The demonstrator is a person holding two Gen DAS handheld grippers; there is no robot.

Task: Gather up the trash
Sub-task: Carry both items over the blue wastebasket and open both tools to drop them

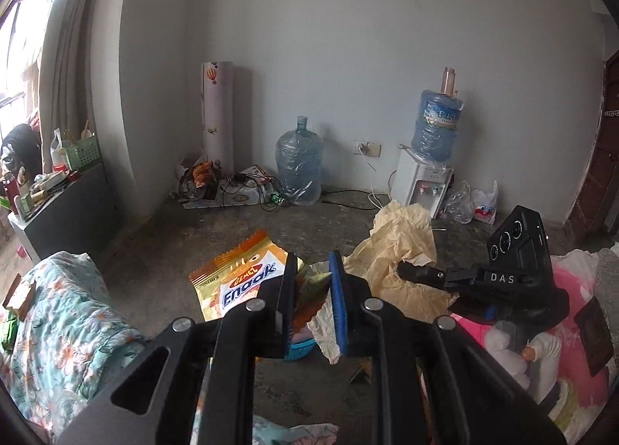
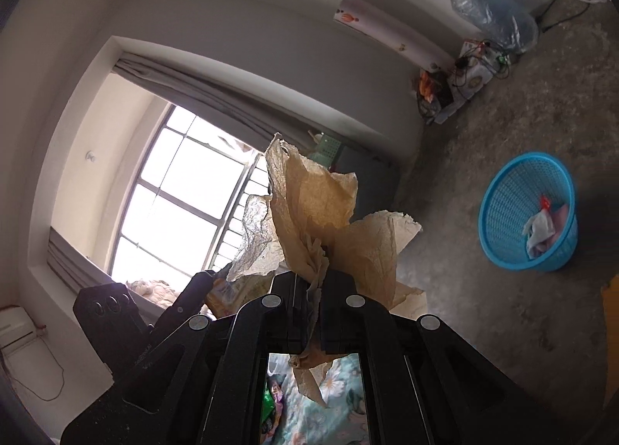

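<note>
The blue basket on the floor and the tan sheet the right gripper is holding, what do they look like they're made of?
The blue basket: moulded plastic, judging by its uniform lattice wall and slight sheen. The tan sheet: thin paper, probably, matte, crumpled, ragged-edged, with window light glowing through it. The right gripper is shut on it.

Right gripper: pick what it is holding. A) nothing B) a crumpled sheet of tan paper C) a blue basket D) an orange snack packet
B: the right gripper has its fingers pinched on the crumpled tan paper, which fans out above them; the blue basket sits apart on the floor.
</note>
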